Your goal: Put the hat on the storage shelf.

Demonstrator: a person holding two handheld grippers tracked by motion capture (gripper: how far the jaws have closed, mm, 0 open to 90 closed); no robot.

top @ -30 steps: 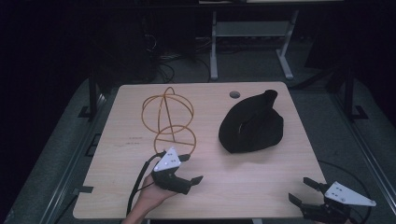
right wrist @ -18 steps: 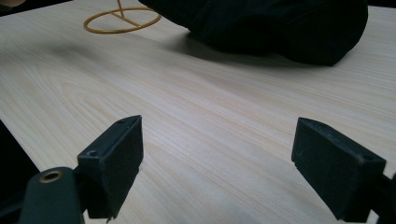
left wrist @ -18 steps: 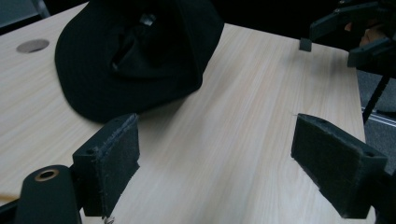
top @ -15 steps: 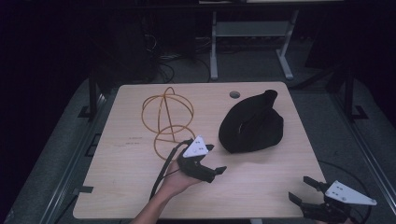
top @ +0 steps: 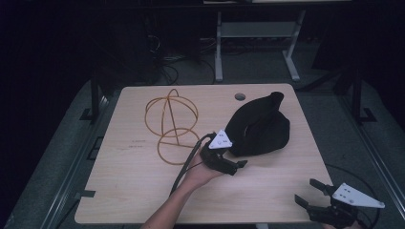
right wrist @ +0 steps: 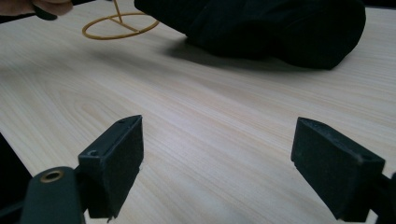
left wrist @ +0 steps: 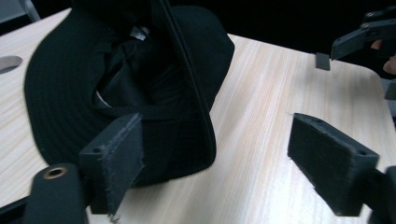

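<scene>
High view: left gripper [top: 237, 166] held in the person's left hand [top: 203, 172], over the wooden table [top: 129, 191], jaws spread, empty. Black bucket hat [top: 260, 129] lies just ahead of and to the right of its jaw tips, near brim edge close to them; touching or not, cannot tell here. Orange wire stand [top: 171, 125], a wire globe on a ring base, sits to the left of that gripper, ring base just beside the hand. Gripper cable runs back along the forearm. Right gripper [top: 313, 193] at the table's near right corner, jaws spread, empty, well apart from the hat and from the left gripper. Round grommet hole [top: 239, 97] in the table beyond the hat.

Left gripper view: left gripper [left wrist: 215, 163] wide open, nothing between the jaws. Hat [left wrist: 93, 88] ahead and to the left, upside down, inside showing with a small white label; its brim edge lies in front of the left jaw and reaches into the gap, not clamped. Bare table in front of the right jaw. Right gripper [left wrist: 359, 39] far off at upper right.

Right gripper view: right gripper [right wrist: 217, 163] wide open over bare table, holding nothing. Hat [right wrist: 261, 28] far ahead, across the top. Wire stand's ring base [right wrist: 120, 26] far ahead left.
</scene>
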